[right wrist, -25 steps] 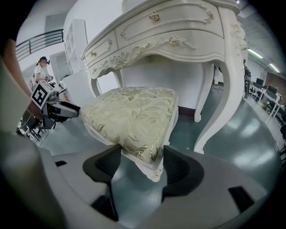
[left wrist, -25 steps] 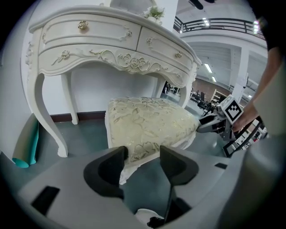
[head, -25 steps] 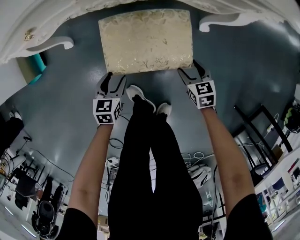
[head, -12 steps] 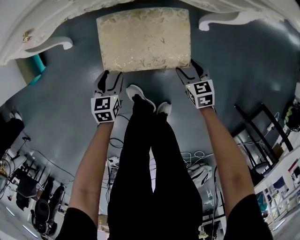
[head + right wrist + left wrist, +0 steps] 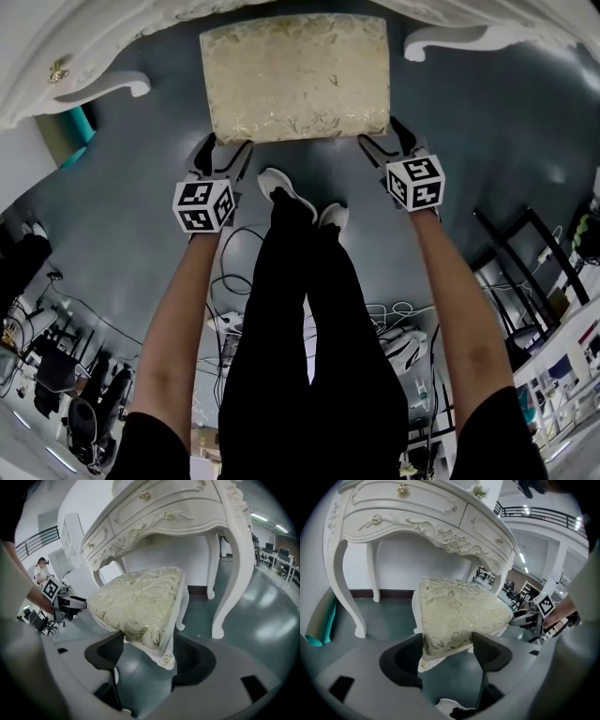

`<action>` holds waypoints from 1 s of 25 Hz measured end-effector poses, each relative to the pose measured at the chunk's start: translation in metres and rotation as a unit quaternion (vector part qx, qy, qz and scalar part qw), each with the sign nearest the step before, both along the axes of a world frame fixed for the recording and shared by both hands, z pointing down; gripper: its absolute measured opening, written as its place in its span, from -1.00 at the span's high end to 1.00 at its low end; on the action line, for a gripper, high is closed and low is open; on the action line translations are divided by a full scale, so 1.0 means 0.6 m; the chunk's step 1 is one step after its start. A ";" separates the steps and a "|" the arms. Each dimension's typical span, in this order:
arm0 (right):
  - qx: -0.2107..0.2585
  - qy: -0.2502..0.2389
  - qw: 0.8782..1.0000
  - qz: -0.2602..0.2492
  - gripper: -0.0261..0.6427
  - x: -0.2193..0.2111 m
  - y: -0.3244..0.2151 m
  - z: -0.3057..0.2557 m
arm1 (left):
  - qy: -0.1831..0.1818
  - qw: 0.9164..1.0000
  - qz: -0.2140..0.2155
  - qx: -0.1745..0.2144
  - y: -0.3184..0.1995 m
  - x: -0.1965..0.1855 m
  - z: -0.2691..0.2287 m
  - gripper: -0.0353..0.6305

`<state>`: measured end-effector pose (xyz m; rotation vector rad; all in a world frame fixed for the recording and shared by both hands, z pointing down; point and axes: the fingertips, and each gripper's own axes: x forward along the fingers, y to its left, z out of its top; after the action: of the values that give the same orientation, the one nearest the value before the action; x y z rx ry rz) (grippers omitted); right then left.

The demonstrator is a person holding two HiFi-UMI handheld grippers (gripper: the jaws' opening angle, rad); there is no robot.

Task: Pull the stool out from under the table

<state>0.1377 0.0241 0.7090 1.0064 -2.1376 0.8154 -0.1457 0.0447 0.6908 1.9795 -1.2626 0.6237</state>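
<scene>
The stool (image 5: 295, 75) has a cream and gold cushion on a white carved frame and stands on the dark floor just in front of the white table (image 5: 84, 56). My left gripper (image 5: 225, 148) is at its near left corner, my right gripper (image 5: 386, 139) at its near right corner. In the left gripper view the cushion corner (image 5: 459, 611) lies between the jaws of the left gripper (image 5: 447, 651), which have just been opening. In the right gripper view the stool's corner (image 5: 140, 602) sits between the wide jaws of the right gripper (image 5: 147, 653), which have also been opening. Neither pair of pads visibly presses on it.
The table's curved legs (image 5: 347, 583) (image 5: 229, 573) stand on either side behind the stool. The person's legs and white shoes (image 5: 281, 187) are right behind the stool's near edge. Cables (image 5: 234, 272) lie on the floor, a teal roll (image 5: 75, 131) at the left, a black frame (image 5: 525, 253) at the right.
Both marker cubes have rolled a little outward and the jaws stand wider at the stool's corners. The stool is about where it was.
</scene>
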 end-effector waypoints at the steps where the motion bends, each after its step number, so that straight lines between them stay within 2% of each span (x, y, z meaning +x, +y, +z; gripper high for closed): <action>1: -0.005 -0.007 1.000 0.000 -0.08 -0.002 0.000 0.000 | 0.006 1.000 0.002 0.001 0.000 -0.001 -0.001 -0.11; 13: -0.019 -0.006 1.000 0.002 -0.01 -0.001 0.007 0.002 | 0.001 1.000 0.011 -0.004 0.005 0.001 -0.006 -0.10; 20: -0.021 0.001 1.000 -0.003 0.01 0.000 0.010 0.003 | 0.010 1.000 0.005 -0.008 0.010 0.007 -0.012 -0.10; 25: -0.020 -0.005 1.000 -0.002 0.01 0.001 0.007 0.002 | -0.004 1.000 0.008 -0.001 0.006 0.004 -0.007 -0.10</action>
<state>0.1381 0.0285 0.7099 0.9794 -2.1231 0.8595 -0.1432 0.0481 0.6865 1.9896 -1.2510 0.6414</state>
